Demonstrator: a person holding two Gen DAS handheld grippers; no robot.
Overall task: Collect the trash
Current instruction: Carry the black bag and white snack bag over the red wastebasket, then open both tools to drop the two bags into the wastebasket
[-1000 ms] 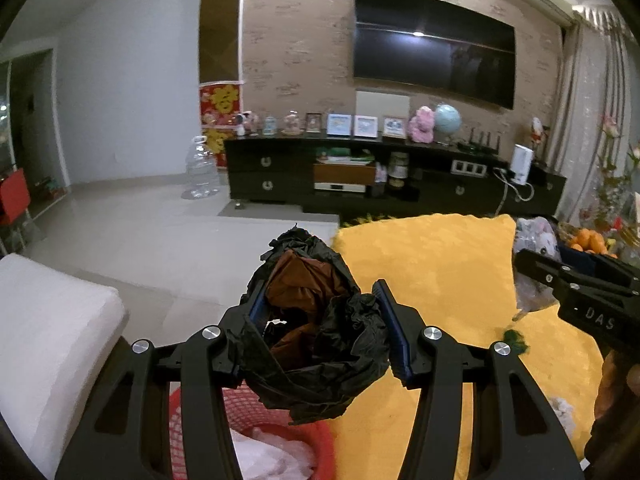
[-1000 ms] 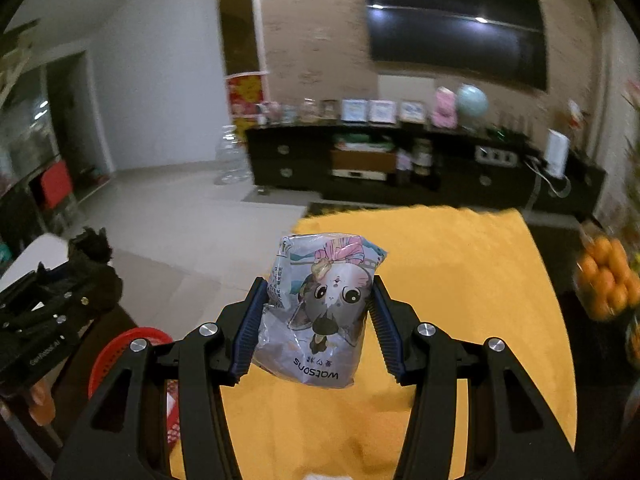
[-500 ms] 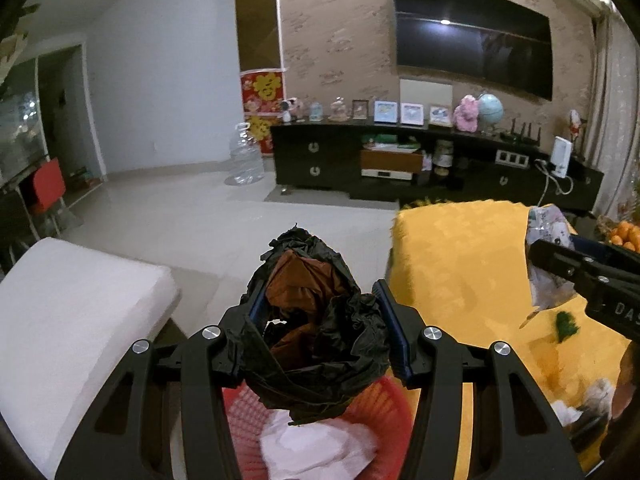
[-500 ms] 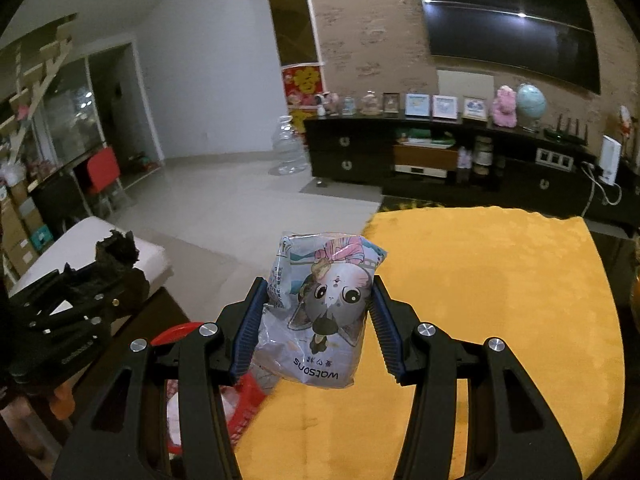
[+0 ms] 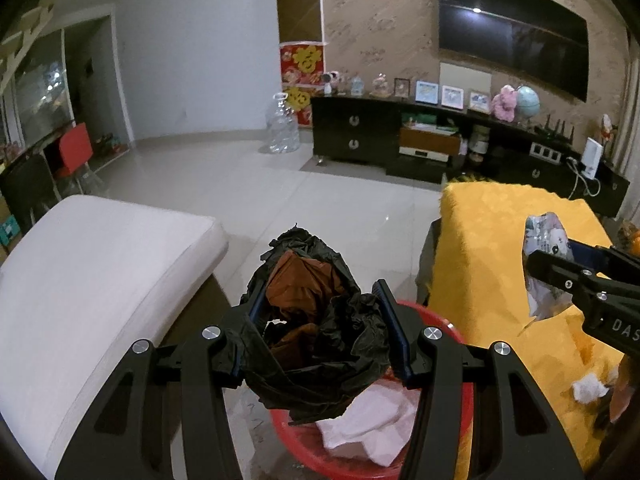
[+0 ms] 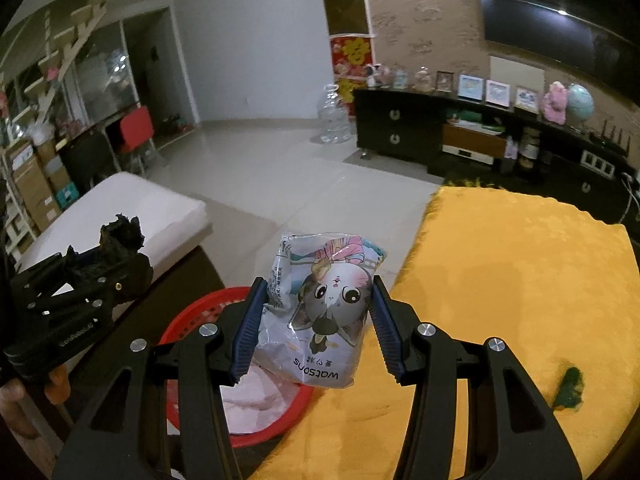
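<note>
My left gripper (image 5: 322, 330) is shut on a crumpled black plastic bag (image 5: 320, 344) with brown stuff inside, held right above a red basket (image 5: 440, 316) that has white tissue in it. My right gripper (image 6: 316, 330) is shut on a crinkled tissue packet (image 6: 320, 308) printed with a cartoon cat, hanging over the edge of the yellow cloth (image 6: 500, 272), just right of the red basket (image 6: 192, 312). The right gripper with its packet (image 5: 544, 240) shows at the right of the left wrist view. At the left of the right wrist view sits the left gripper (image 6: 80, 280).
A white cushion (image 5: 92, 264) lies left of the basket. A green scrap (image 6: 570, 388) and a white tissue wad (image 5: 588, 388) lie on the yellow cloth. A dark TV cabinet (image 5: 440, 140) and a water jug (image 5: 284, 126) stand across the tiled floor.
Both grippers have swung left and sunk with their loads. The red basket has come further into view under the left gripper and beside the right one.
</note>
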